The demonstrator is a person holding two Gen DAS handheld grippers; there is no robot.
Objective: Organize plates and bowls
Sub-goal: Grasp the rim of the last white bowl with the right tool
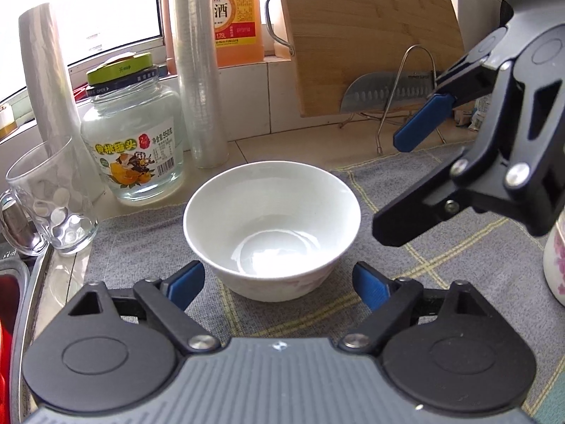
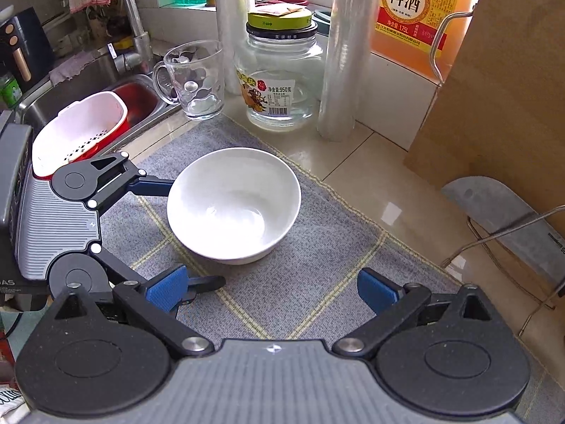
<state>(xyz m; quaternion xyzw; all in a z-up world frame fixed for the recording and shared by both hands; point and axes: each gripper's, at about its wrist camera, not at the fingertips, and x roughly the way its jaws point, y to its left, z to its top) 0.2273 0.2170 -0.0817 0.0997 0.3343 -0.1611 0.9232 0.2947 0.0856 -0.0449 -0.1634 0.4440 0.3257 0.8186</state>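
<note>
A white bowl (image 1: 272,226) stands upright and empty on a grey checked mat (image 1: 141,247). My left gripper (image 1: 279,284) is open, its blue pads (image 1: 187,282) flanking the bowl's near base with a gap on each side. In the right wrist view the same bowl (image 2: 233,205) sits mid-mat, and the left gripper (image 2: 196,235) reaches in from the left around it. My right gripper (image 2: 272,289) is open over bare mat (image 2: 317,282), short of the bowl, with nothing between its fingers. In the left wrist view, the right gripper (image 1: 399,183) hangs at the bowl's right.
A glass mug (image 2: 192,81), a glass jar (image 2: 279,81), two film rolls (image 2: 340,53) and an orange bottle (image 2: 416,10) line the back. A cutting board (image 2: 494,88) and a knife (image 2: 508,219) on a wire rack stand right. A sink with a red-and-white strainer (image 2: 77,130) lies left. A floral white vessel (image 1: 556,265) is at the right edge.
</note>
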